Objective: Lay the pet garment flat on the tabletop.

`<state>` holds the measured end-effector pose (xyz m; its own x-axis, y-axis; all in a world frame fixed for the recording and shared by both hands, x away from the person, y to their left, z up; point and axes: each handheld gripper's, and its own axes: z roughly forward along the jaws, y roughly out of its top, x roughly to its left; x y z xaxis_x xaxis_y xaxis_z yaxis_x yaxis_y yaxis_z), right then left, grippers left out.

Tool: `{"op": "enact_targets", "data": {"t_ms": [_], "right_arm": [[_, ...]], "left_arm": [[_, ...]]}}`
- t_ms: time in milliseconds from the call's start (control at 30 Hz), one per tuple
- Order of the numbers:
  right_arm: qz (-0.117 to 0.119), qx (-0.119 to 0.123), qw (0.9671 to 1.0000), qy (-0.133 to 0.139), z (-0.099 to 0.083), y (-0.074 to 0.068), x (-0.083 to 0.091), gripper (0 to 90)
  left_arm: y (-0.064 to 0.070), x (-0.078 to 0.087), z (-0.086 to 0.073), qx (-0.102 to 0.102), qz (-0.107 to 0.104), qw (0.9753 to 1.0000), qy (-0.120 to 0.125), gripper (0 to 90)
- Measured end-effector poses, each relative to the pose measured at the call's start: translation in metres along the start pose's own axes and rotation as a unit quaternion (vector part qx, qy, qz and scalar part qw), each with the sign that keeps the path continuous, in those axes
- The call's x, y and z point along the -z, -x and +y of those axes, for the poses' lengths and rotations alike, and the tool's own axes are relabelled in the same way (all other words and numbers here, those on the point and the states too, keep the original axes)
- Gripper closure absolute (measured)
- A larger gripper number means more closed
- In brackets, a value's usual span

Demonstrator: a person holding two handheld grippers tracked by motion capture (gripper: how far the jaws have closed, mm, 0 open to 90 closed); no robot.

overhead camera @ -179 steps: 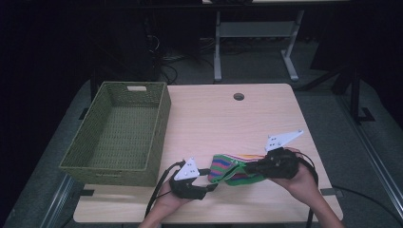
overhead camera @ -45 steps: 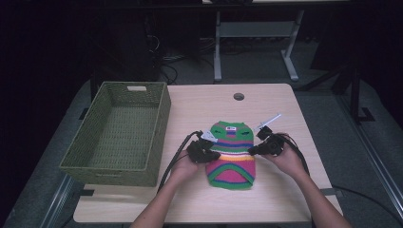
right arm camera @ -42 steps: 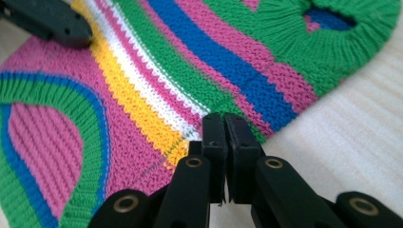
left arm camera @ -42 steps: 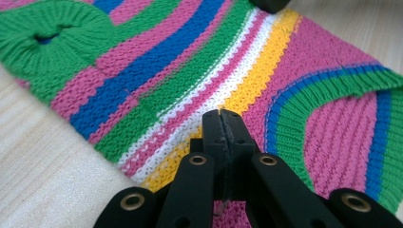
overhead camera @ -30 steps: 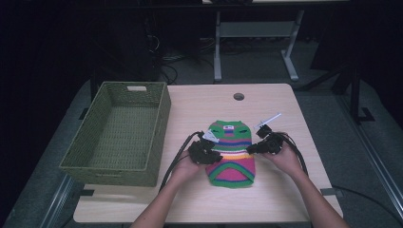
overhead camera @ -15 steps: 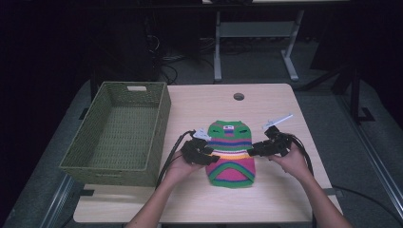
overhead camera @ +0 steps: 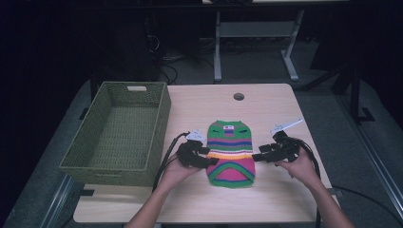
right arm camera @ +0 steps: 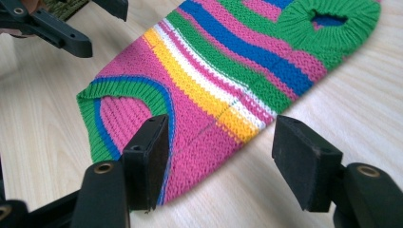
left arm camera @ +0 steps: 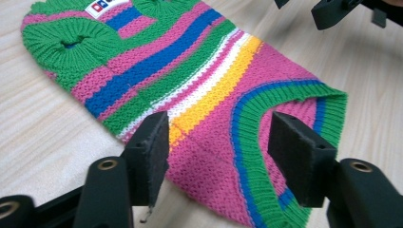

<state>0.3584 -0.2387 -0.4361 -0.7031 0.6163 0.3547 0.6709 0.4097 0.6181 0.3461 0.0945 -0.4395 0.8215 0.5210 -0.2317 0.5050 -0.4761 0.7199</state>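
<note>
One striped knitted garment (overhead camera: 231,152) in green, pink, blue, yellow and white, lying flat on the one pale wooden table (overhead camera: 271,102). One green woven rectangular basket (overhead camera: 119,130), left of the garment. Two black two-jaw grippers: left gripper (overhead camera: 211,156) at the garment's left edge, right gripper (overhead camera: 256,156) at its right edge, each with two jaws set apart. Two hands, one per gripper. One round dark hole (overhead camera: 238,96) in the tabletop, beyond the garment. One white label (overhead camera: 228,127) on the garment near its collar.

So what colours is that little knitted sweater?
The sweater has pink, green, blue, yellow and white stripes, clearest in the left gripper view.
</note>
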Motion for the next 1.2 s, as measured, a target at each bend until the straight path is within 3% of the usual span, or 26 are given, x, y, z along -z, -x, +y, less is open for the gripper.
{"op": "enact_targets", "data": {"t_ms": [267,800,1200], "right_arm": [[-0.002,-0.003,0.9999,0.01,-0.013,0.003,0.01,35.2],[-0.012,-0.005,0.9997,0.02,-0.026,0.002,0.027,33.3],[-0.013,0.0,0.9999,0.011,-0.043,-0.004,0.03,32.4]], "left_arm": [[0.002,0.005,-0.003,0.006,-0.012,0.9999,0.008,34.6],[0.011,0.015,-0.008,0.002,-0.013,0.9998,0.011,28.8],[0.019,0.018,-0.014,-0.002,-0.021,0.9997,0.013,27.2]]}}
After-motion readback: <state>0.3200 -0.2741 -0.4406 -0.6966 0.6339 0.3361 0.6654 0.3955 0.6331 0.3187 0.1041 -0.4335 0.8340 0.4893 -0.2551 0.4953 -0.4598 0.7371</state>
